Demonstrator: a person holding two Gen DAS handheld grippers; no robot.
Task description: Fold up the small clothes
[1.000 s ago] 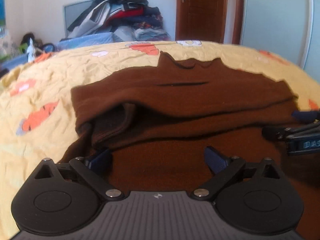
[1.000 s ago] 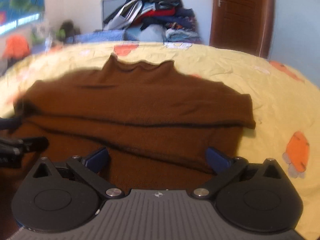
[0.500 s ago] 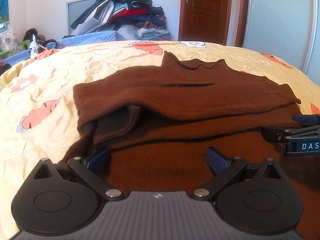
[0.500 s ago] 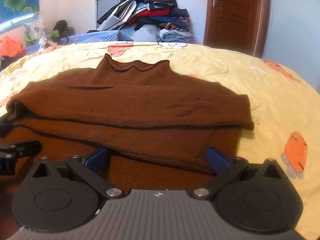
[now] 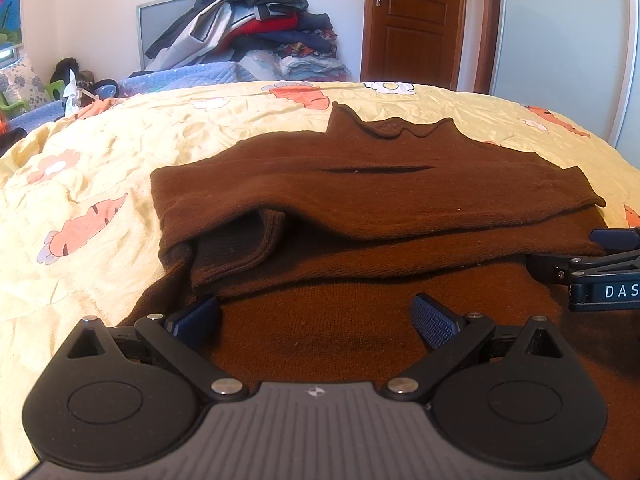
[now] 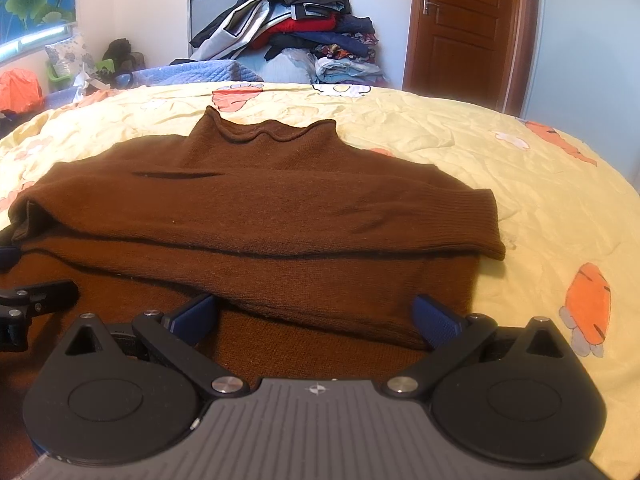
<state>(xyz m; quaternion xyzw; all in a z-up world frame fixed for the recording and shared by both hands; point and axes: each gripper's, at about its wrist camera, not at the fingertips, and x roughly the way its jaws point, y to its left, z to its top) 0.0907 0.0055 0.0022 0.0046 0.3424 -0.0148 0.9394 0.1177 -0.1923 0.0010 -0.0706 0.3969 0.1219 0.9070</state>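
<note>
Brown sweater (image 5: 372,200) lying on bed (image 5: 100,160), sleeves folded in; left gripper (image 5: 316,316) and right gripper (image 6: 316,316) hovering, fingers spread, empty. Next: gripping hem, folding toward collar.

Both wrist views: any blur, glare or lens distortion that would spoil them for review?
Left wrist view: sharp, with even daylight; the brown sweater reads clearly, though fisheye bends the bedspread into a dome and darkens the corners. Right wrist view: equally sharp, with the same barrel bend at the door; the sweater's folds show only as soft shadow lines, with no glare.
</note>
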